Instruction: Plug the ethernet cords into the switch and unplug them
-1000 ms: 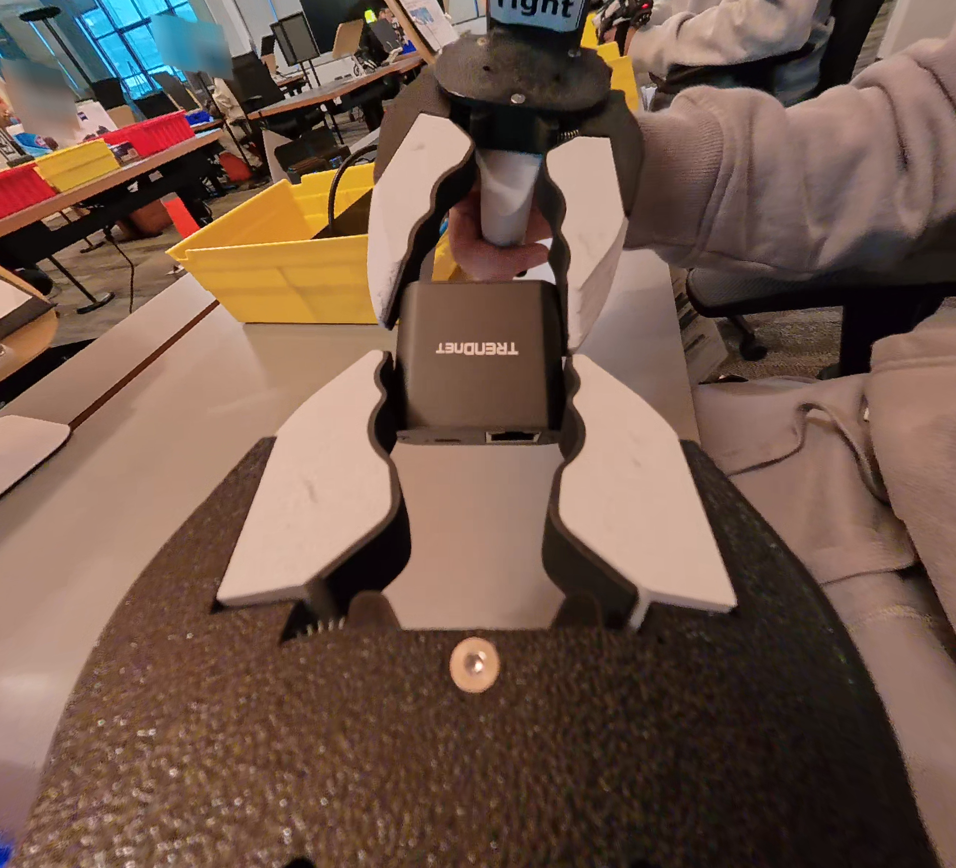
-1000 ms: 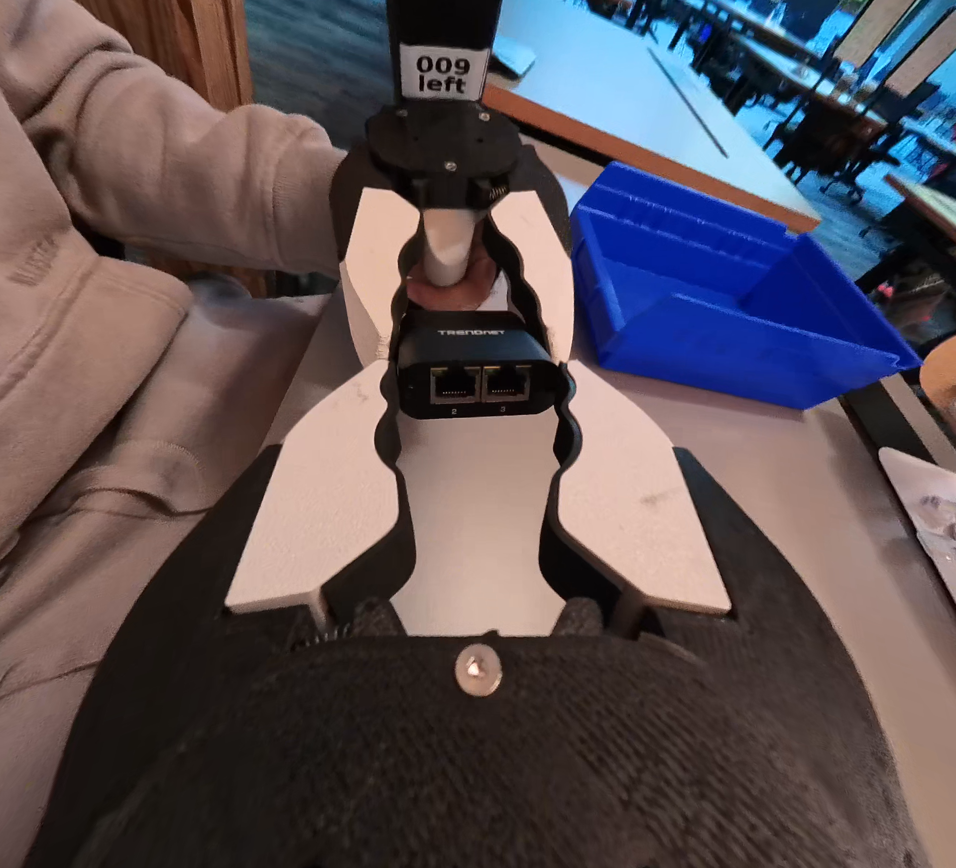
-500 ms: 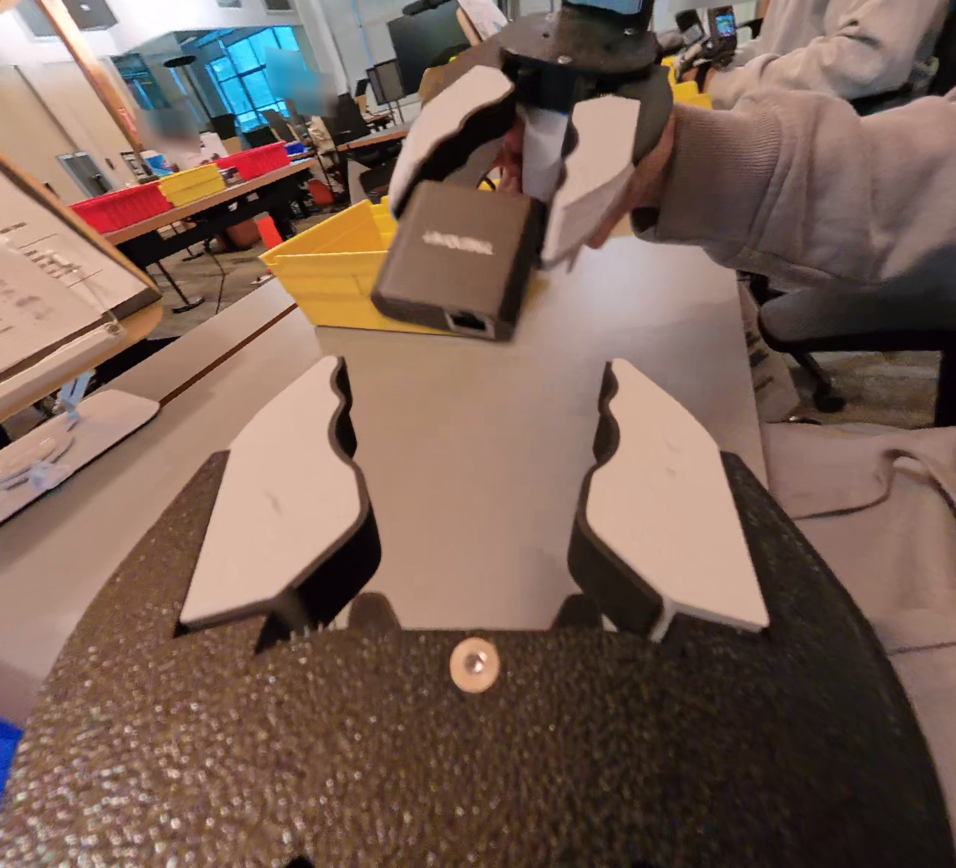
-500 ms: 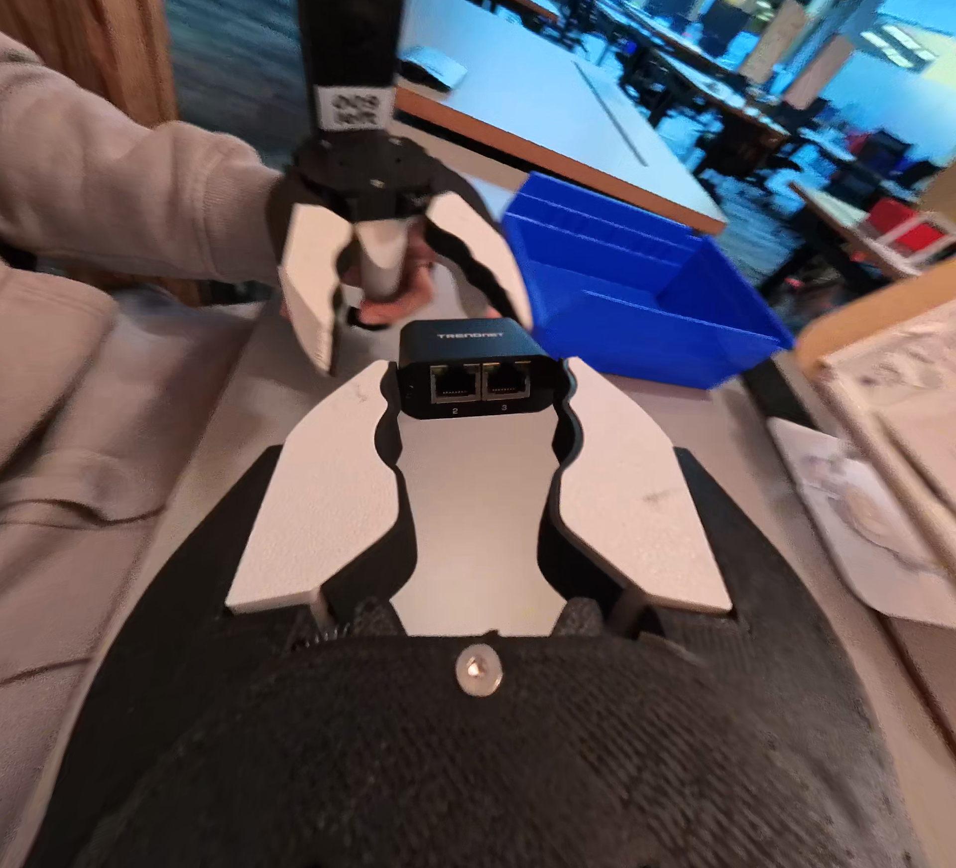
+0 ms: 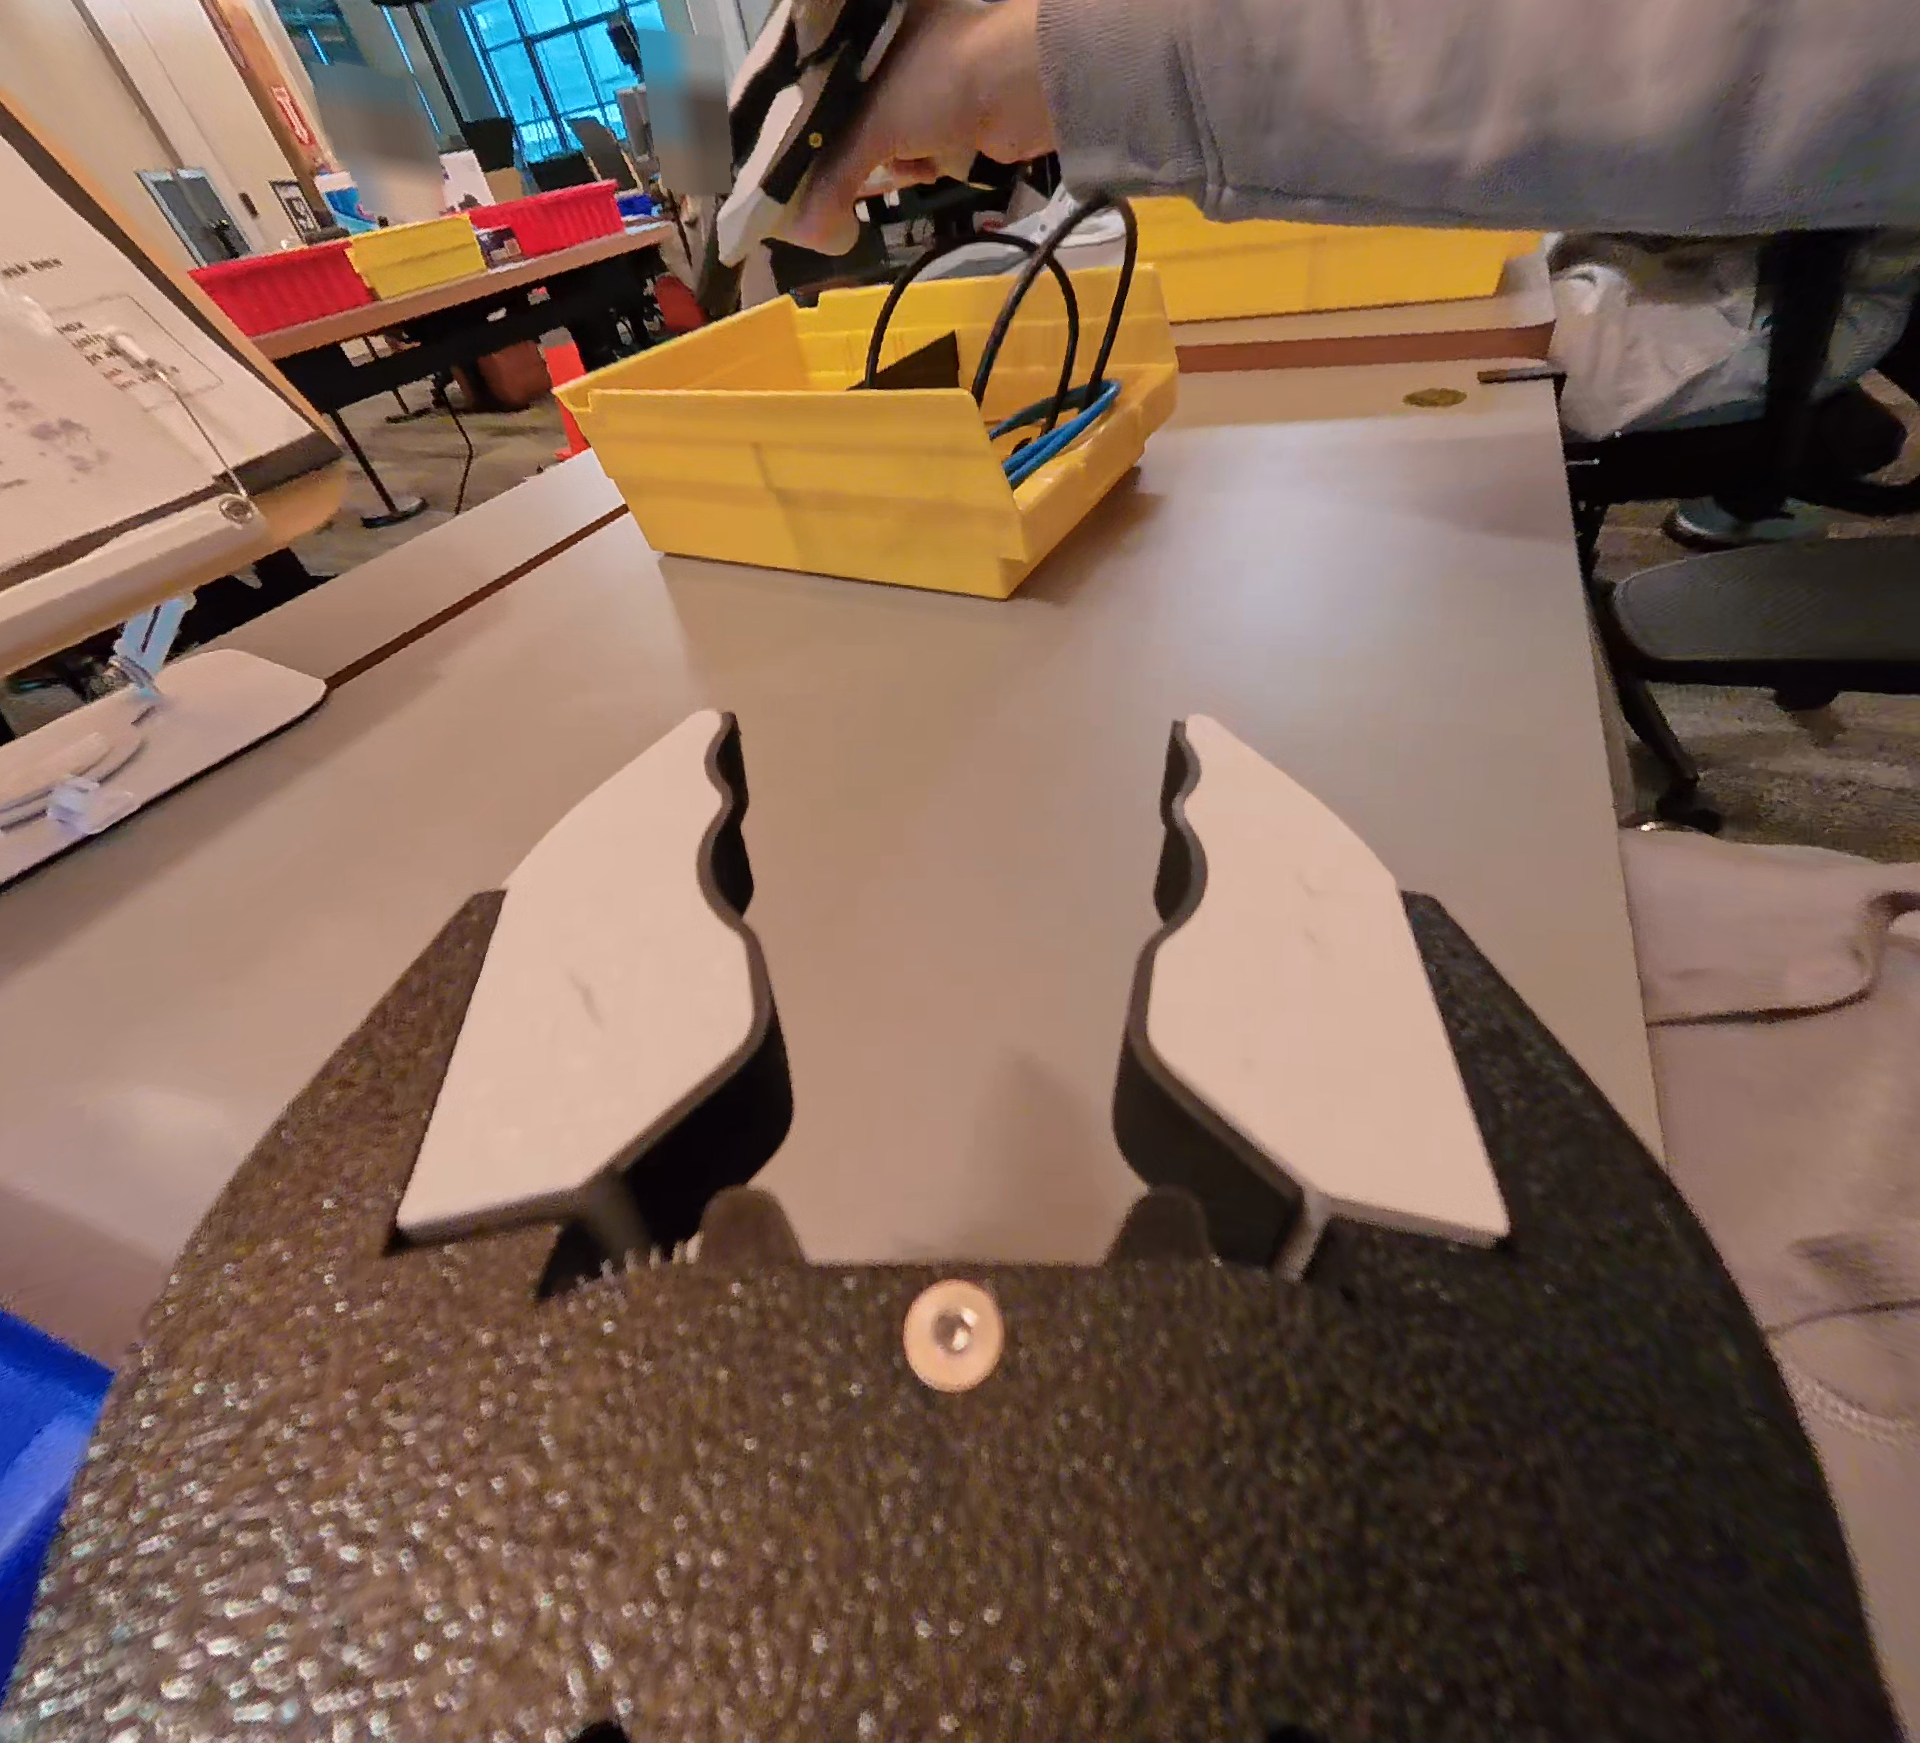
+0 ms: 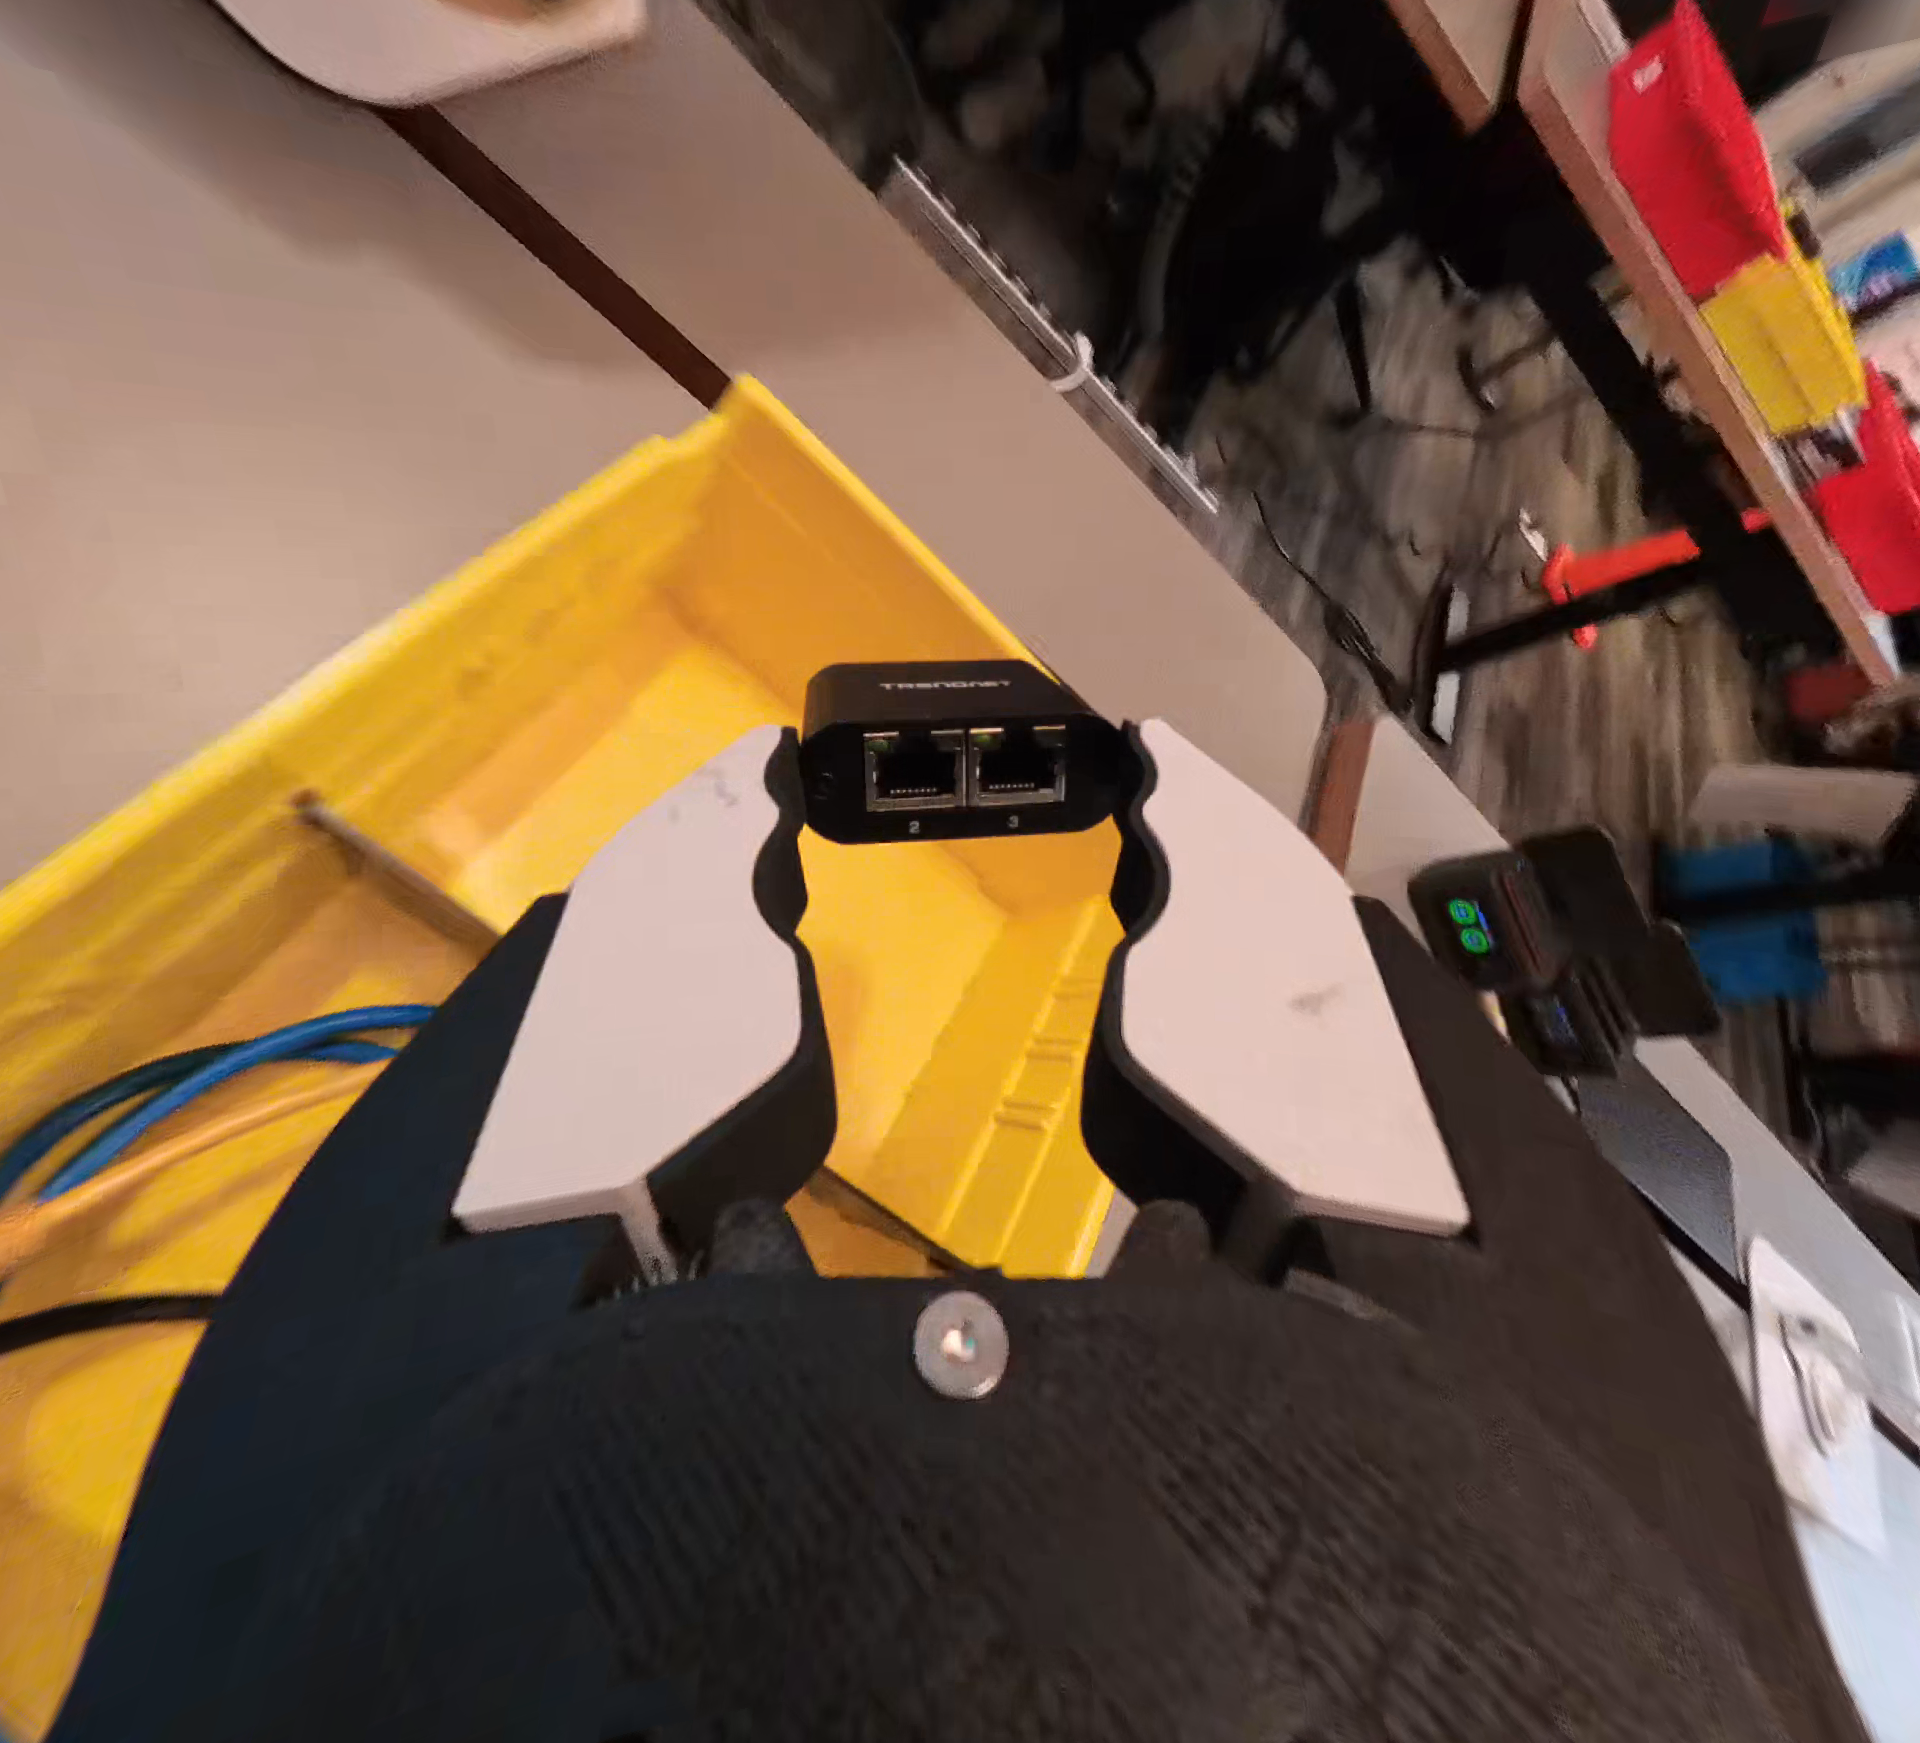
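Observation:
My right gripper [image 6: 961,758] is shut on the small black switch [image 6: 951,753]. Its two empty ports face the camera. I hold it in the air over the open yellow bin [image 6: 582,654]. Blue ethernet cords [image 6: 156,1091], an orange one and a black one [image 6: 83,1330] lie in the bin's near end. My left gripper [image 5: 956,758] is open and empty, low over the grey table [image 5: 1299,602]. In the left wrist view the right gripper [image 5: 800,93], in a hand, hangs above the yellow bin [image 5: 831,467]. Black cord loops [image 5: 1039,291] and blue cords [image 5: 1049,436] stick out of it.
A document stand [image 5: 104,446] and its white base [image 5: 156,727] are at the table's left. A blue bin corner [image 5: 42,1444] is at my lower left. An office chair [image 5: 1766,602] and a grey garment are at the right. A black device with green lights [image 6: 1475,924] sits beyond the bin. Across from one pair of fingers to the other is roughly 45 centimeters.
Both grippers held the switch a second ago. The left one let go and opened. The right one lifted the switch away and carried it over the yellow bin.

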Available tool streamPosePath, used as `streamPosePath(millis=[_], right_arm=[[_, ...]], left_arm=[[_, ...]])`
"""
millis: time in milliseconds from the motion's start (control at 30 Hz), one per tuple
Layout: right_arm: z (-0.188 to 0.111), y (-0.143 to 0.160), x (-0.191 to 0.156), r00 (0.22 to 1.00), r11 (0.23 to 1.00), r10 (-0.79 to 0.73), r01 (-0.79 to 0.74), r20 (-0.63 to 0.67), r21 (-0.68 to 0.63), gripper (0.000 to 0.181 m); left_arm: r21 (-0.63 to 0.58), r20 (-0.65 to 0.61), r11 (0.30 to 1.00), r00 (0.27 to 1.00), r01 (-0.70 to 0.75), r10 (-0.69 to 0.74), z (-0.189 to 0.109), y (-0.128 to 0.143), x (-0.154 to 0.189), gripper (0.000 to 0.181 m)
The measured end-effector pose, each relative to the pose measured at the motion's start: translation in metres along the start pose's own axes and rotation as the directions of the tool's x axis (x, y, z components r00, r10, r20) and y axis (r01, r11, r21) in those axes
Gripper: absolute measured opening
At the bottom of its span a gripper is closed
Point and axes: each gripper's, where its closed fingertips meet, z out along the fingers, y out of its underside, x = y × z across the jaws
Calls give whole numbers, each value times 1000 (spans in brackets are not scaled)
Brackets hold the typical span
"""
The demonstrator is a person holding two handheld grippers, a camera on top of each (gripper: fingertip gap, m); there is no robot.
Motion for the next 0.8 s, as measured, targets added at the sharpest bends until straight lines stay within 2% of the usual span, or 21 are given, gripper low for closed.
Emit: streamPosePath(millis=[33,100,233,333,400,467,600,700,800], right_arm=[[9,7,-1,1000,1000,-2,2,4,-31,58],[23,22,-18,994,992,34,-21,104,-125,58],[34,38,-30,990,980,-2,29,138,-195,58],[25,38,-16,996,980,-35,51,83,-191,77],[1,31,-2,999,992,-5,9,32,-123,80],[-36,30,4,995,994,96,-95,8,-56,82],[-121,59,-21,964,959,266,-265,3,98,86],[-160,90,-40,912,901,406,-388,-63,196,84],[-169,117,-50,890,890,440,-415,-118,189,82]], left_arm=[[-11,-2,1000,1000,-1,1,1,3,0,76],[-31,5,1000,1000,4,-4,4,8,0,76],[-73,16,997,999,35,-34,11,17,1,77],[-125,21,990,998,66,-63,19,25,4,78],[-164,50,982,995,92,-85,24,32,2,80],[-198,92,975,992,105,-88,30,36,1,81],[-220,145,956,976,192,-162,53,36,3,82],[-206,133,936,956,284,-261,97,24,7,80],[-279,108,909,951,309,-291,150,17,9,78]])
